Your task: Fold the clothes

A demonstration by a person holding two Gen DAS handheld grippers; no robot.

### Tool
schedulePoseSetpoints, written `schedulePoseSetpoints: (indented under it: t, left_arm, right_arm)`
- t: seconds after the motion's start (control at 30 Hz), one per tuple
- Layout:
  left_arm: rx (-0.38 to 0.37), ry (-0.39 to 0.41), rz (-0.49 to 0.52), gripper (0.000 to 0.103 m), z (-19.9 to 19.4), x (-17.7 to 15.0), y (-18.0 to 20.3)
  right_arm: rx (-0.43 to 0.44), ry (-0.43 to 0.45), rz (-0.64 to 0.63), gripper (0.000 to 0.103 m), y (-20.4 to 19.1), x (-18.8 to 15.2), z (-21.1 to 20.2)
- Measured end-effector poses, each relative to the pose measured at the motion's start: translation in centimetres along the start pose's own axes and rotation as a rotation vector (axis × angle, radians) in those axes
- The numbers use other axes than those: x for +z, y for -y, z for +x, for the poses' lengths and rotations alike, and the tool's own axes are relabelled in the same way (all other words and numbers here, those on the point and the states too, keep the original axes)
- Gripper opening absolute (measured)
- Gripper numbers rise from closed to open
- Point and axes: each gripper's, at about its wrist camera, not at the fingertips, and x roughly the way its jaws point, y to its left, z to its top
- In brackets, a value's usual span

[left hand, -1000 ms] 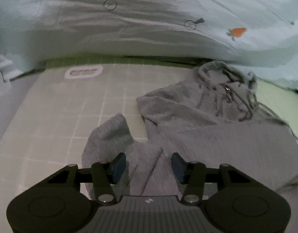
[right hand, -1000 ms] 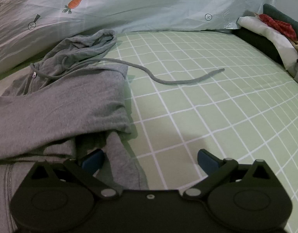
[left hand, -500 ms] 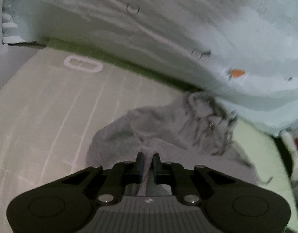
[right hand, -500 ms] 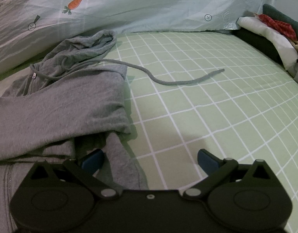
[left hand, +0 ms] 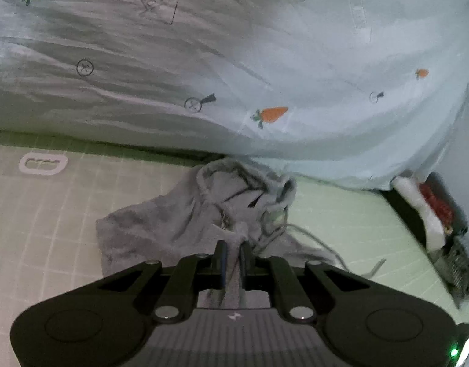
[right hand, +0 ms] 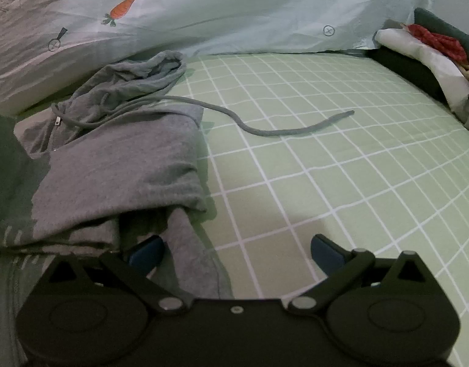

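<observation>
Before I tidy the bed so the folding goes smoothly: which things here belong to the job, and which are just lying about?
Part of the job:
- grey hoodie, with its loose drawstring
- left gripper, shut on the hoodie
- right gripper, open beside it

Just lying about:
- carrot-print duvet
- white and red pile at the bed's edge

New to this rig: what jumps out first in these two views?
The rumpled grey hoodie lies on the green checked bedsheet, its drawstring trailing right. The left claw is shut on a pinch of it; the right claw sits open at its edge. Behind lies a pale carrot-print duvet.
</observation>
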Motion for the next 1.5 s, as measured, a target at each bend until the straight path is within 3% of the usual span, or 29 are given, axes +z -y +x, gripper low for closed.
schedulePoseSetpoints:
  t: [0.27, 0.4, 0.57, 0.67, 0.97, 1.1, 1.17, 1.5]
  left_arm:
    - [0.156, 0.007, 0.006, 0.01, -1.7, 0.1, -3.4]
    - [0.126, -0.061, -0.007, 0.021, -1.2, -1.0, -3.9]
    - [0.042, -0.095, -0.108, 0.025, -0.6, -2.2, -4.7]
    - [0.053, -0.073, -0.075, 0.025, -0.8, -2.2, -4.4]
    - [0.007, -0.01, -0.19, 0.025, -2.0, -1.6, -6.1]
    - [0.021, -0.027, -0.202, 0.022, -1.9, -1.8, -6.5]
    - [0.013, -0.034, -0.221, 0.011, -1.7, -2.0, -6.8]
    - [0.07, 0.094, -0.295, 0.004, -4.3, -0.6, -8.7]
  right_arm:
    - [-0.006, 0.011, -0.004, 0.103, -0.2, -0.2, -0.1]
    - [-0.008, 0.013, -0.004, 0.103, -0.2, -0.2, 0.0]
    - [-0.006, 0.012, -0.004, 0.103, -0.1, -0.1, 0.0]
    - [-0.007, 0.013, -0.002, 0.103, -0.2, -0.1, 0.0]
    - [-0.011, 0.016, -0.003, 0.103, -0.3, -0.2, 0.1]
    - [-0.01, 0.017, -0.003, 0.103, -0.2, -0.2, 0.0]
    - [-0.009, 0.017, -0.003, 0.103, -0.2, -0.2, 0.0]
    - [-0.008, 0.021, -0.001, 0.103, -0.2, -0.2, 0.0]
